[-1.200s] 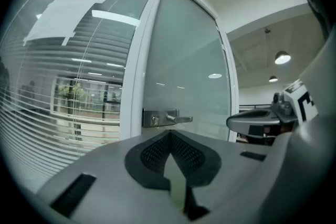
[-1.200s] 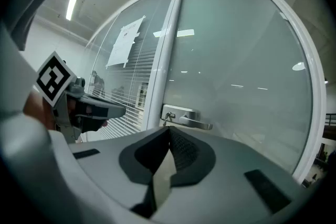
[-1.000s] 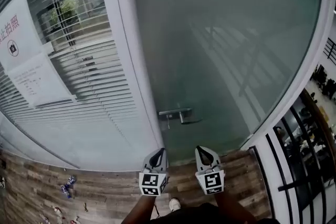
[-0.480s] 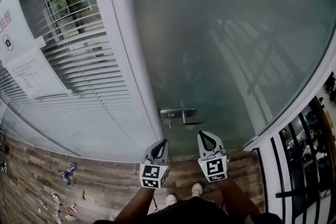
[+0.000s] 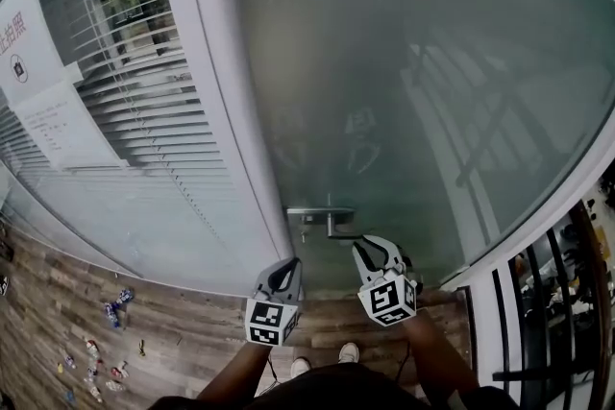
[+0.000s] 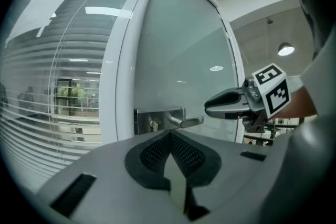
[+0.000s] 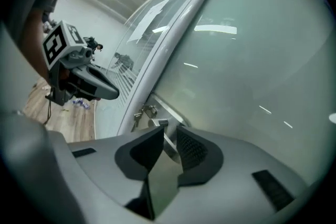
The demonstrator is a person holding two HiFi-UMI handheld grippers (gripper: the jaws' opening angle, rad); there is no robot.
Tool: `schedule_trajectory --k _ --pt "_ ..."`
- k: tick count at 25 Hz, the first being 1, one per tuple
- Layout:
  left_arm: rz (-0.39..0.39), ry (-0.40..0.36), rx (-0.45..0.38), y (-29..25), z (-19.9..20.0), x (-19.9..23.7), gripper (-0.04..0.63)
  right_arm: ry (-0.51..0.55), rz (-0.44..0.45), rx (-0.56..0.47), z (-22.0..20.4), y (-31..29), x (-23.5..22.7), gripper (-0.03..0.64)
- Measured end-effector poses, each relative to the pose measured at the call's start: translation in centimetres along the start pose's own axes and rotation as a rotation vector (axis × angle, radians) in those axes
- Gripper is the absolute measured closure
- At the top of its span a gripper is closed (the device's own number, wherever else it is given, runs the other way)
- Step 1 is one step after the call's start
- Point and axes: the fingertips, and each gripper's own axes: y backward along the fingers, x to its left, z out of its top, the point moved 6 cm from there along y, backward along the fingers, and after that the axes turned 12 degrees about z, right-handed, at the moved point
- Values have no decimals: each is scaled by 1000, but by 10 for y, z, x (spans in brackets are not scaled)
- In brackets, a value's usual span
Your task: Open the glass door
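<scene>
The frosted glass door [image 5: 413, 91] carries a metal lever handle [image 5: 322, 212] on a lock plate near its left edge. My right gripper [image 5: 368, 248] is just below the lever's free end. In the right gripper view its jaws [image 7: 169, 131] have just been opening; they stand a little apart, the lever [image 7: 168, 140] shows in the gap and the pads do not press on it. My left gripper [image 5: 284, 266] hangs lower left of the handle, in front of the door frame. Its pads meet at the tip [image 6: 170, 134] and hold nothing. The handle [image 6: 186, 122] lies beyond them.
A white frame post [image 5: 216, 91] borders the door on the left, with a blind-covered window [image 5: 125, 62] and paper notices [image 5: 48, 125] beyond. Keys [image 7: 137, 115] hang from the lock. Small items [image 5: 96, 341] litter the wooden floor. A black railing [image 5: 577, 302] runs at the right.
The person has stepped closer to the door. My right gripper has rolled, risen to the lever's end and parted its jaws. My left gripper has shifted slightly left.
</scene>
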Motion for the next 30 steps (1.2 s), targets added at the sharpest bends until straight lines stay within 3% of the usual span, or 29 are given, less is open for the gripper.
schedule_trajectory --k 1,6,9,19,30 --pt "0 0 1 0 0 -1 597 49 17 26 1 -3 -3 531" --pt "2 -9 5 0 -1 -2 597 269 109 188 -5 -24 -9 503" --pt "7 -8 3 -2 -2 -3 597 349 166 256 -6 -36 -7 485" --pt "-6 4 23 0 -12 -15 597 382 253 334 -12 -51 5 476" --pt "25 -14 33 6 -17 -5 597 530 325 453 -23 -98 14 470"
